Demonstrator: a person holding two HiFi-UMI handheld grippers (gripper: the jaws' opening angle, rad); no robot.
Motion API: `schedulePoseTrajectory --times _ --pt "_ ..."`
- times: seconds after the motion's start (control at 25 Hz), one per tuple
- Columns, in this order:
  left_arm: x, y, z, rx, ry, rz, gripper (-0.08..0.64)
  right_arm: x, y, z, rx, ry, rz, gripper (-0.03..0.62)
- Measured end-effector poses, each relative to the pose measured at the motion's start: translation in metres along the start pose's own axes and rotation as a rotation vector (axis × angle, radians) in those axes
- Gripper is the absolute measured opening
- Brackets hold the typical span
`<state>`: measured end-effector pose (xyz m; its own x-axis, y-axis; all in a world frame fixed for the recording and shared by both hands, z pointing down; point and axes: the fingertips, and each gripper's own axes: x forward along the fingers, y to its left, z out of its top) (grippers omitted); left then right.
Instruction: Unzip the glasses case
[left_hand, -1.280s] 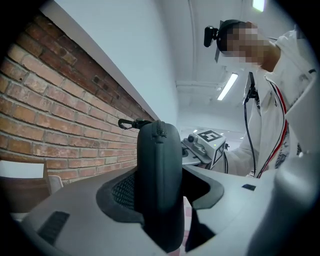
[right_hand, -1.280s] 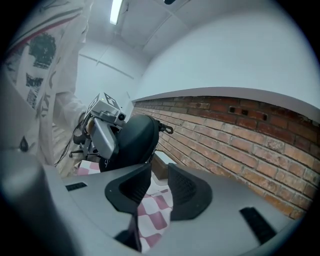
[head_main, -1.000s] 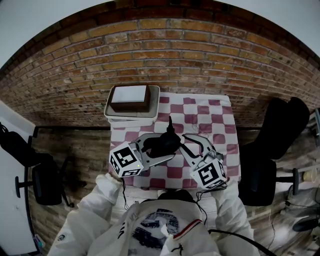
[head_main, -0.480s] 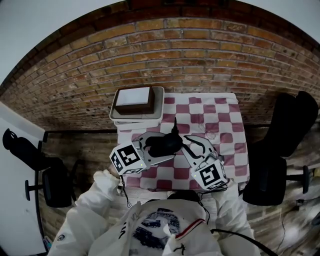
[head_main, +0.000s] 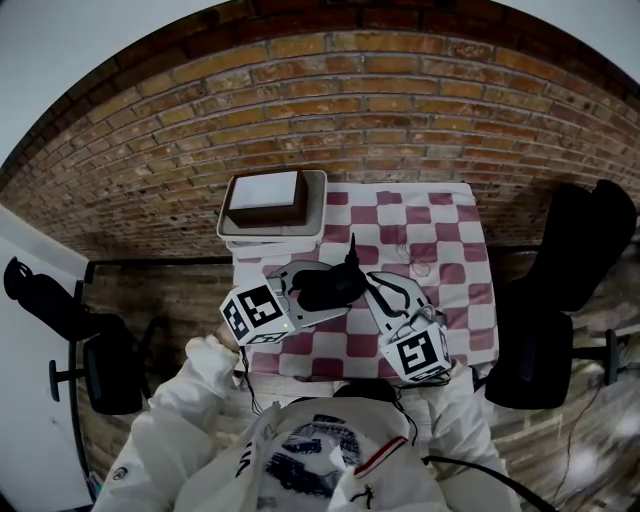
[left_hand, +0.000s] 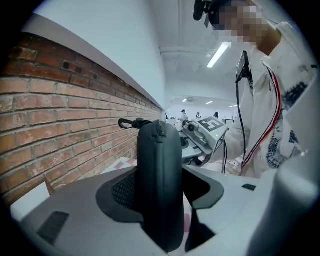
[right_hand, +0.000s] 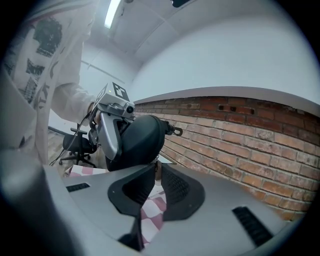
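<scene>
Hovering over the checkered tablecloth (head_main: 440, 225), the black glasses case (head_main: 325, 288) sits clamped across its middle in my left gripper (left_hand: 160, 200). My right gripper (right_hand: 155, 165) has just been closing. Its jaws are almost together, pinching the thin zipper pull (right_hand: 157, 171) at the case's lower edge.

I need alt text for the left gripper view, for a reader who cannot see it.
A dark glasses case stands upright, clamped in the jaws of the left gripper, its zip seam facing the camera. A brick wall runs along the left; a person in a white jacket stands at the right.
</scene>
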<state>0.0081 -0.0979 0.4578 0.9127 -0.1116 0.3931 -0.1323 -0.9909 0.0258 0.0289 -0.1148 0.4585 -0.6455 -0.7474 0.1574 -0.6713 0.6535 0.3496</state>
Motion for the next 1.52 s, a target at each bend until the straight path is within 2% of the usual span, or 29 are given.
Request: schedulePoseTrajectory --times 0.32,0.92,1.16,1.28,1.52 --pt "0.004 0.001 -0.005 -0.019 -0.004 -0.012 0.249 -0.002 0.001 -0.001 -0.013 0.037 -0.008 0.021" --pt "0.008 0.007 -0.014 -0.070 -0.035 -0.007 0.249 0.004 0.000 -0.010 -0.140 0.144 -0.005 0.015" --pt "0.013 0.009 -0.023 -0.060 0.001 -0.005 0.249 0.005 -0.001 -0.020 -0.217 0.197 0.002 0.015" --pt "0.019 0.012 -0.029 -0.035 0.034 0.007 0.249 0.006 -0.005 -0.026 -0.235 0.220 -0.015 0.015" --pt "0.023 0.017 -0.033 -0.045 0.065 0.012 0.247 0.009 -0.010 -0.029 -0.261 0.236 -0.017 0.015"
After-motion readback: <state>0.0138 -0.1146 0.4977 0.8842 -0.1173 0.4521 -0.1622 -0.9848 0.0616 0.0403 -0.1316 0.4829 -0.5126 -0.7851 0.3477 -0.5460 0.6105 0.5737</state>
